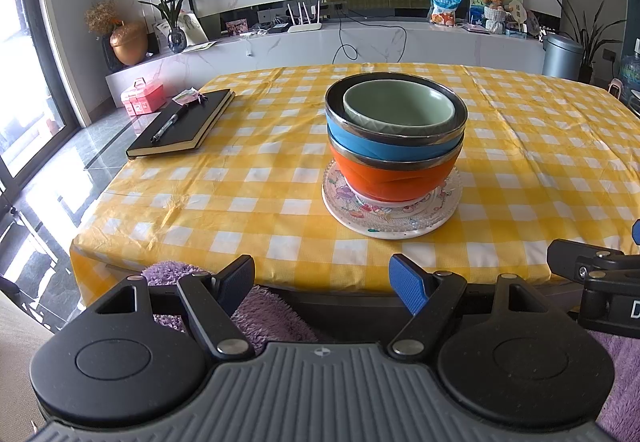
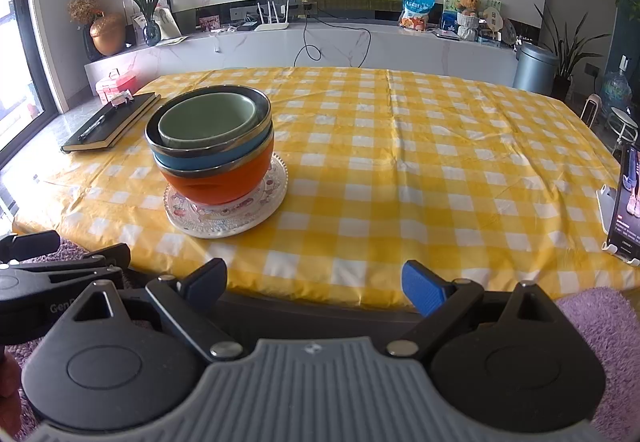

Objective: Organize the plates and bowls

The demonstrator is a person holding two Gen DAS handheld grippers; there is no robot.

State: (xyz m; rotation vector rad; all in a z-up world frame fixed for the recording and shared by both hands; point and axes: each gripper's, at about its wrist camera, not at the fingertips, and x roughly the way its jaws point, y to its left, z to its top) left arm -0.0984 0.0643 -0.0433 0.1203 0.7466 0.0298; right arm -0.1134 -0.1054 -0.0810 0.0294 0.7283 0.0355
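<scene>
In the left wrist view, nearest to the camera is the left gripper [image 1: 322,282], with its blue pads spread wide and nothing between them. It hangs just off the near edge of the surface [image 1: 240,209], above a purple fluffy cloth [image 1: 264,318]. The stack lies straight ahead and a little to the right: a green bowl [image 1: 400,107] sits inside a blue bowl [image 1: 360,139], this one inside an orange bowl [image 1: 384,181], and all stand upright on a patterned plate [image 1: 392,217] near the middle of the surface. A black notebook [image 1: 182,123] with a pen lies toward the far left corner, well apart from the stack.

In the right wrist view, the right gripper [image 2: 316,282] is also nearest, its pads spread wide and empty, again just off the near edge. Here the stack stands ahead and clearly to the left. So I judge the left gripper is the nearer one for reaching it. The bowls are round, so no long axis matters; the rim of the green bowl is the free place to take. A phone on a stand [image 2: 626,201] is at the right edge.
</scene>
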